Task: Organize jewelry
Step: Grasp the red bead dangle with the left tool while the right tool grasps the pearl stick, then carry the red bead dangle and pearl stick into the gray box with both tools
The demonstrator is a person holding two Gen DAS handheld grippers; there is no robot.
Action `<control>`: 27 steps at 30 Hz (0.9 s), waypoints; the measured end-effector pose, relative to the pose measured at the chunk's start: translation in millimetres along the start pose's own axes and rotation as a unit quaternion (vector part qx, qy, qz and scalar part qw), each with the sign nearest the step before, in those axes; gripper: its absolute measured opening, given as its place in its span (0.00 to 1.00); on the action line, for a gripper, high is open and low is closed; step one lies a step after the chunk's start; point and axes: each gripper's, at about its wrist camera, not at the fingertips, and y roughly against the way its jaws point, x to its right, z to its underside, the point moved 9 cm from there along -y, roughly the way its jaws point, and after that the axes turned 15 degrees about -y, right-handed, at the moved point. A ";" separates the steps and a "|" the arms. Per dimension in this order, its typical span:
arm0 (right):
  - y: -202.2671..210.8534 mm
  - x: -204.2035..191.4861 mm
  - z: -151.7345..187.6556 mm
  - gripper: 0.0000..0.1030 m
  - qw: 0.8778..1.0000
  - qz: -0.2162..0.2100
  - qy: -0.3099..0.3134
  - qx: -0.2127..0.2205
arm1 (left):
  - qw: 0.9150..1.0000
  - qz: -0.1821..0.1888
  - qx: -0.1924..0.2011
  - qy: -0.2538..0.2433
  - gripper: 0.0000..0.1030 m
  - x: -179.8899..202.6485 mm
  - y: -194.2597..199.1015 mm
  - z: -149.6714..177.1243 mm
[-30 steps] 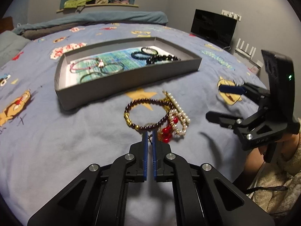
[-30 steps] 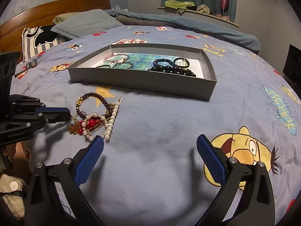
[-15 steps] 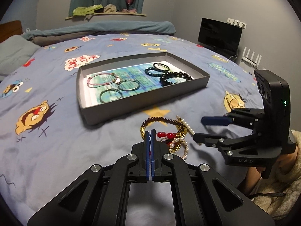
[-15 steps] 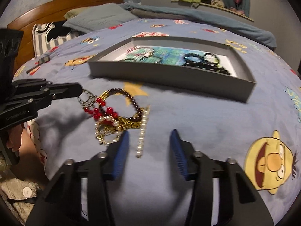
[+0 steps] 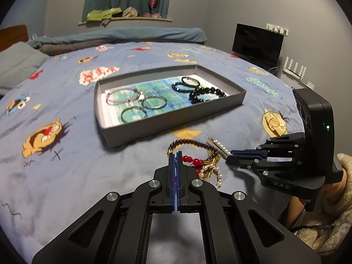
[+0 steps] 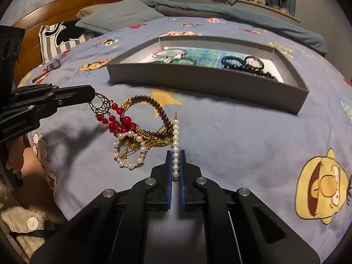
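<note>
Blue cartoon bedsheet [image 6: 242,136] has loads of open room beside the grey tray [image 6: 204,77]; our right gripper [image 6: 175,167] pinches the pearl strand [image 6: 175,140], left gripper [image 6: 91,96] clamps the red-bead earring [image 6: 114,116].

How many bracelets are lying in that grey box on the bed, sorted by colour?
Pink bracelet: 1
Green bangles: 2
Black or dark bracelets: 3
Total in the grey box: 6
</note>
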 end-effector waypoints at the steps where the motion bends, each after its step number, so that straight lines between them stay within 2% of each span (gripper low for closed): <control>1: 1.9 0.3 -1.7 0.06 1.000 0.001 0.001 0.004 | 1.000 -0.001 0.003 -0.004 0.02 1.9 2.2 -2.1; 8: 12.9 7.1 -11.9 0.06 1.000 0.001 -0.007 0.020 | 0.999 0.006 0.024 -0.026 0.01 12.8 21.5 -24.4; 15: 26.3 9.7 -27.8 0.06 0.999 -0.004 -0.010 0.036 | 0.997 -0.005 0.033 -0.069 0.01 20.5 36.5 -43.6; 23: 33.9 14.3 -55.3 0.06 0.999 -0.006 -0.015 0.046 | 0.996 -0.016 0.033 -0.079 0.01 4.9 40.7 -66.2; 27: 34.4 16.9 -72.9 0.06 0.998 0.000 -0.020 0.051 | 0.996 -0.034 0.022 -0.082 0.01 -11.0 33.9 -77.4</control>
